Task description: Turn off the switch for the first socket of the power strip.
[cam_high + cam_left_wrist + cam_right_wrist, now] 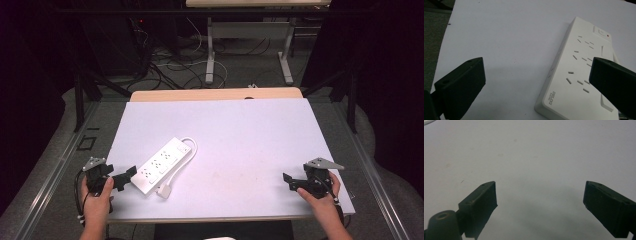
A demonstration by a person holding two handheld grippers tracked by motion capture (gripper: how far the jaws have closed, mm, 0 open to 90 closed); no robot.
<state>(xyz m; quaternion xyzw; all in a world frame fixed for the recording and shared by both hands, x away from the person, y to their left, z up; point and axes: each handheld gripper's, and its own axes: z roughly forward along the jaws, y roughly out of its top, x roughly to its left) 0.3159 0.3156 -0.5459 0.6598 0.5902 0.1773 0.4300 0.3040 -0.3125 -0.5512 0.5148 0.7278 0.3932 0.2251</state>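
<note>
1. The left gripper (122, 178) sits at the near left edge of the white table (250, 135), jaws spread wide and holding nothing.
2. The white power strip (161, 165) lies flat just ahead of that gripper; in the left gripper view its near end (579, 82) sits between the jaws, toward the right one, which overlaps it.
3. The strip's white cable (176, 170) loops along its far side, with the plug (164, 191) resting near the left gripper's tips.
4. The right gripper (289, 182) rests well away from the strip, jaws apart over bare table, empty.
</note>
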